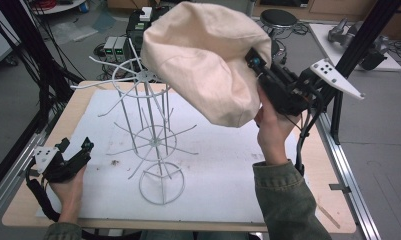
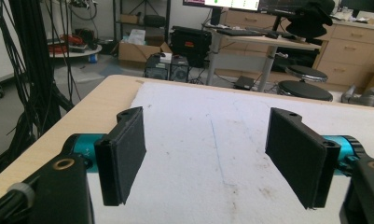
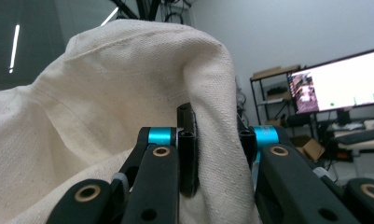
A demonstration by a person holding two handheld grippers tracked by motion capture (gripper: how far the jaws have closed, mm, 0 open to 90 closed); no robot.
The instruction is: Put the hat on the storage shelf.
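Right gripper (image 1: 255, 62) raised above table's far right, jaws clamped on fold of cream hat (image 1: 205, 60); hat hangs in air over wire rack (image 1: 148, 130), crown toward upper left. Left gripper (image 1: 75, 150) low at left edge, jaws spread wide, empty.

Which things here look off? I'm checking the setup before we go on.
Little stands out. The white mat has a small brown stain near the wire rack, which stands upright. The cream hat is held in the air, a fold pinched in the right gripper. The left gripper is open.
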